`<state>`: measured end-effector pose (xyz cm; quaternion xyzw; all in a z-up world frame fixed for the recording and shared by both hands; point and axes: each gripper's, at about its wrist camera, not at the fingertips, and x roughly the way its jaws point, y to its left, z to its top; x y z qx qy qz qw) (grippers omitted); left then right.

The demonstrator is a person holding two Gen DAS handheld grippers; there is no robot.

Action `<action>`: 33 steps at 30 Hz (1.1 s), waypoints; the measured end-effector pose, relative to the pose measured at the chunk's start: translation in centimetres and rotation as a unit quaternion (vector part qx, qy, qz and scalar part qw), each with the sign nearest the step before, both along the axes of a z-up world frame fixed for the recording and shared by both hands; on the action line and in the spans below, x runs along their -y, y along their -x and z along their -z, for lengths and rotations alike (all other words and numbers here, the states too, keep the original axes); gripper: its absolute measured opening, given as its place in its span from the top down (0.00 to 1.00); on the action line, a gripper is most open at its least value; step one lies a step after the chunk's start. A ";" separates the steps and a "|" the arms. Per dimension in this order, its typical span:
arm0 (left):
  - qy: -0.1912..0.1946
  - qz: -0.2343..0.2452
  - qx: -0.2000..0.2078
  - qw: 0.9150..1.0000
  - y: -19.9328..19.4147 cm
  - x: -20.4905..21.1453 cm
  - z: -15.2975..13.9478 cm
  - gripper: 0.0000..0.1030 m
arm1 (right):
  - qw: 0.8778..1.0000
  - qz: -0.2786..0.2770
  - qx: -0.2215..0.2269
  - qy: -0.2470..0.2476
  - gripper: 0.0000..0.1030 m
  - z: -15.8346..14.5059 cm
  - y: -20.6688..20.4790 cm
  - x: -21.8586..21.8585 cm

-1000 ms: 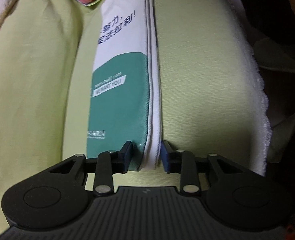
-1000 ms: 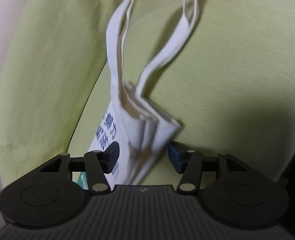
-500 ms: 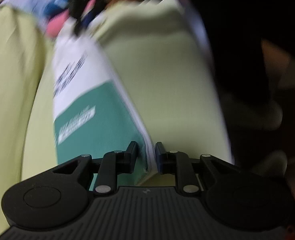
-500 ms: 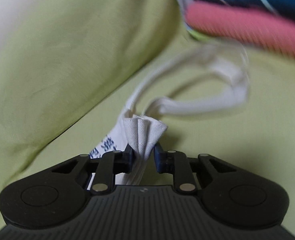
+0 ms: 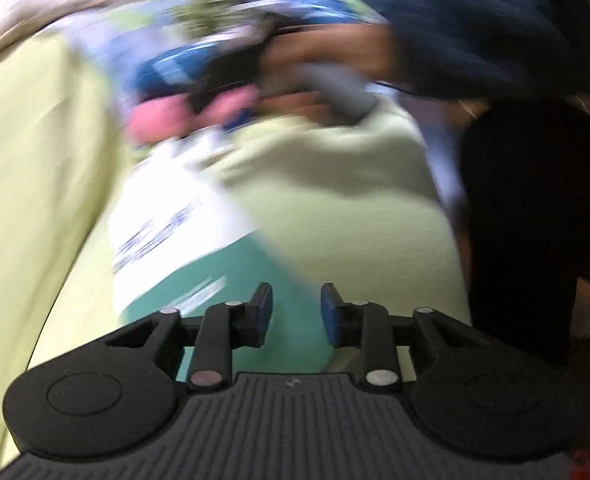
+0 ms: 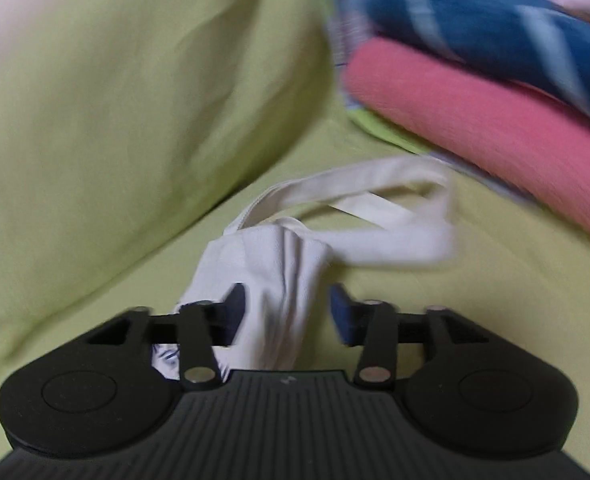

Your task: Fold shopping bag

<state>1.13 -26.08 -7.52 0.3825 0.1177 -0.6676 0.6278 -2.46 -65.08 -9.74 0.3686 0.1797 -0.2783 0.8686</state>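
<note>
So the shopping bag is lying on the pale green cushion, running away from the left wrist camera, white panel with dark print further off and the teal part nearest the left gripper. That gripper's jaws are spread with a clear gap between the blue pads, and the teal end sits under and between them but nothing is pinched as far as I can tell; the whole view is smeared with motion blur so don't quote me on fine detail. Past the bag's far end there's a stack of folded cloth, pink and blue, and a blurry hand with the other tool in front of it. Over in the right wrist view, the right gripper is spread too, with the bunched white top of the bag sitting loose between the pads, touching the left one at most. The straps loop out ahead on the cushion, ending just short of the pink towel. What worries me: with neither end gripped, the bunched top will probably slump and splay, so any crease made so far could relax. The straps could also get trapped crooked inside the next fold, or snag that towel stack if the bag gets dragged that way.
</note>
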 end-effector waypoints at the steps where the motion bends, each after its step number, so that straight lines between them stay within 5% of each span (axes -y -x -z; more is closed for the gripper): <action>1: 0.004 -0.030 -0.014 0.999 -1.5 -1.2 -1.0 0.62 | 1.000 0.010 0.019 -0.021 0.54 0.0 1.8 -1.1; 6: -0.009 -0.165 -0.106 0.981 -9.2 -3.7 -2.3 0.59 | 0.984 -0.027 0.064 -0.161 0.54 2.7 6.5 -9.4; 11: -0.049 -0.214 -0.222 0.950 -13.7 -2.6 0.4 0.59 | 0.961 -0.042 0.048 -0.268 0.55 5.9 7.1 -16.4; 16: -0.064 -0.222 -0.258 0.938 -14.0 -2.2 2.5 0.59 | 0.950 -0.039 0.061 -0.305 0.56 6.7 5.5 -17.9; 19: -0.057 -0.226 -0.269 0.934 -14.0 -1.4 3.3 0.61 | 0.952 -0.019 0.067 -0.299 0.73 6.9 4.0 -18.1; 20: -0.057 -0.225 -0.266 0.935 -13.8 -1.2 3.3 0.61 | 0.954 -0.017 0.060 -0.294 0.87 6.9 3.7 -18.0; 25: -0.066 -0.196 -0.259 0.943 -10.8 -0.9 3.4 0.66 | 0.959 -0.038 0.042 -0.277 0.90 6.5 4.5 -17.0; 33: -0.070 -0.143 -0.211 0.964 -2.6 0.8 4.2 0.66 | 0.971 -0.001 -0.013 -0.238 0.90 5.3 10.0 -13.3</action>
